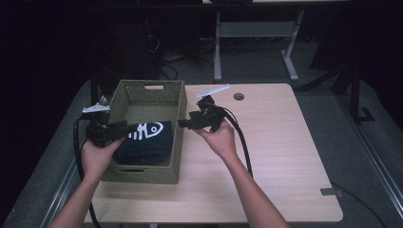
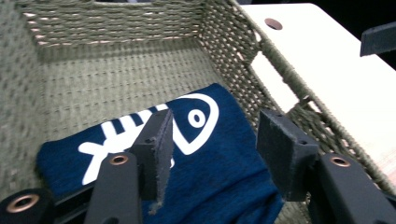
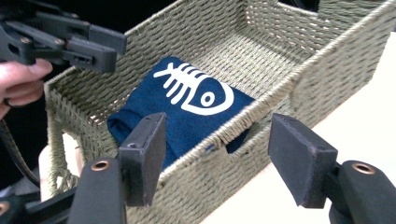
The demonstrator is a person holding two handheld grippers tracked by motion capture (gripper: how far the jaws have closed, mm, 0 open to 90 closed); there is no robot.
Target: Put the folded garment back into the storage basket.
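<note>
Pale wooden table (image 1: pixel 285 156): folded navy fish-skeleton shirt (image 1: pixel 145 140) lies inside woven basket (image 1: pixel 177 142); left gripper (image 1: pixel 124 127) and right gripper (image 1: pixel 183 123) both gape empty at its rim, placement apparently done, next likely withdrawing clear.

Light wood table (image 1: pixel 266 156), rounded corners, pale top, on a grey metal frame over a grey floor (image 1: pixel 332 61). 1 round cable hole (image 1: pixel 238 96) near the far edge, right of centre.

Directly on it: 1 olive-green woven basket (image 1: pixel 177 142), rectangular, open top, handle cut-outs in its short walls. It sits at the table's left side, its long axis running near to far, its left wall close to the table's left edge.

1 small grey tab (image 1: pixel 331 192) sits at the near right edge. Rest of the top is bare wood.
</note>
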